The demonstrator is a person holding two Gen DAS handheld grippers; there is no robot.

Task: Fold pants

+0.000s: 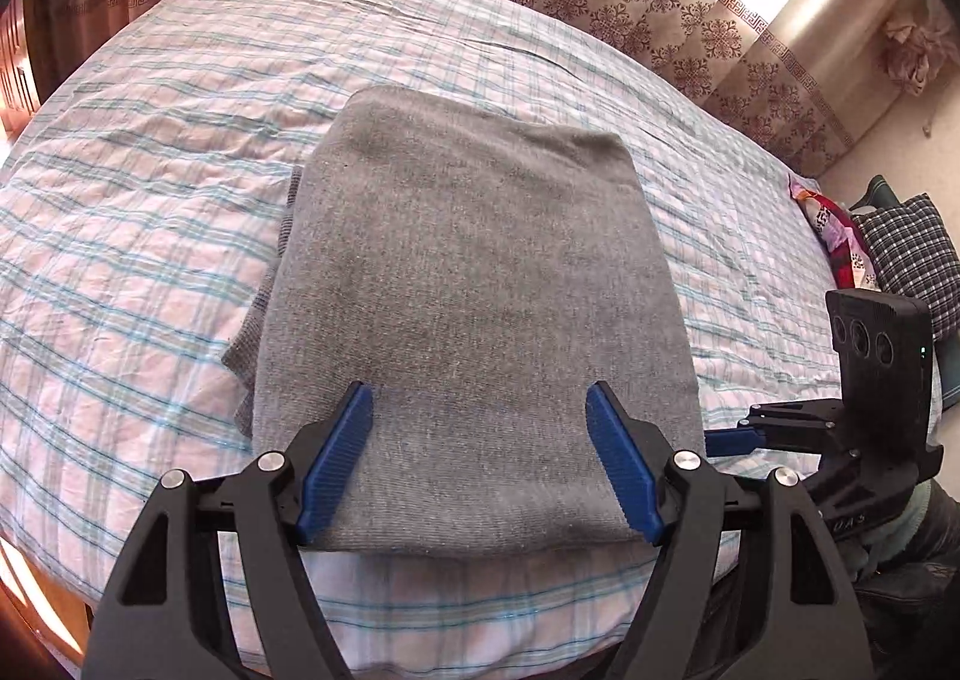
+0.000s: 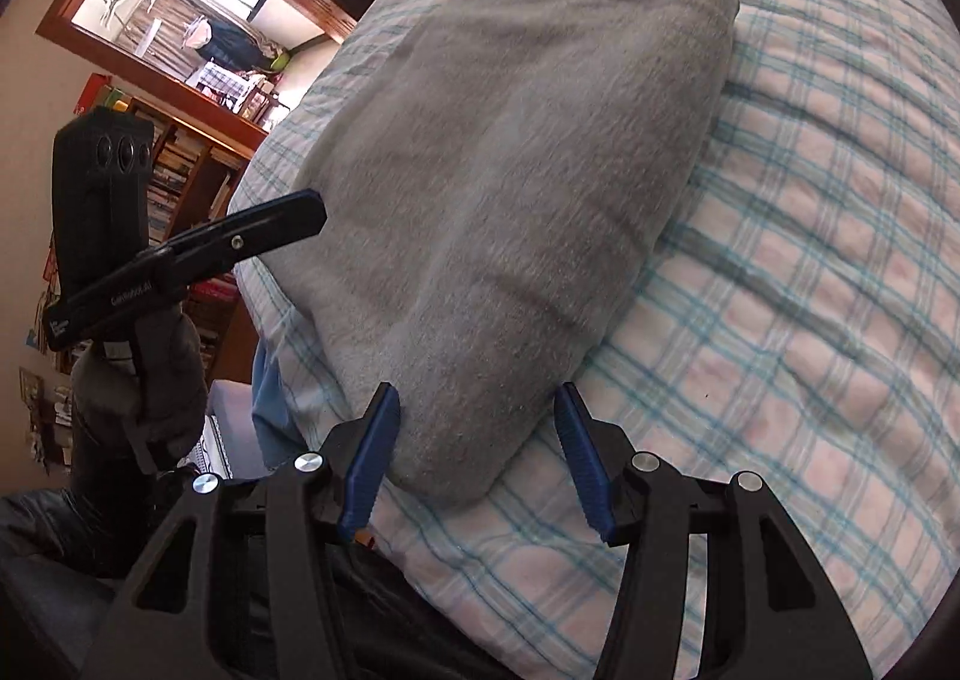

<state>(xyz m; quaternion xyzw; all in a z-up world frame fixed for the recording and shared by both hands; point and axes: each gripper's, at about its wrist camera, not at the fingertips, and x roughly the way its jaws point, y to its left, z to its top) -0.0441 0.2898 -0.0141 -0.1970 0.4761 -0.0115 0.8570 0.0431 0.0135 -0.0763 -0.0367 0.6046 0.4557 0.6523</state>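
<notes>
Your left gripper point(image 1: 480, 422) and right gripper point(image 2: 477, 428) both gape with nothing pinched between their blue pads. The folded grey pants point(image 1: 474, 284) lie mid-frame on the plaid bedsheet point(image 1: 150, 200).

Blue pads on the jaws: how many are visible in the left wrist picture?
3. Two belong to the left gripper: one pad left, one pad right, both over the folded grey pants. A third shows on the right gripper; its partner may be hidden.
</notes>
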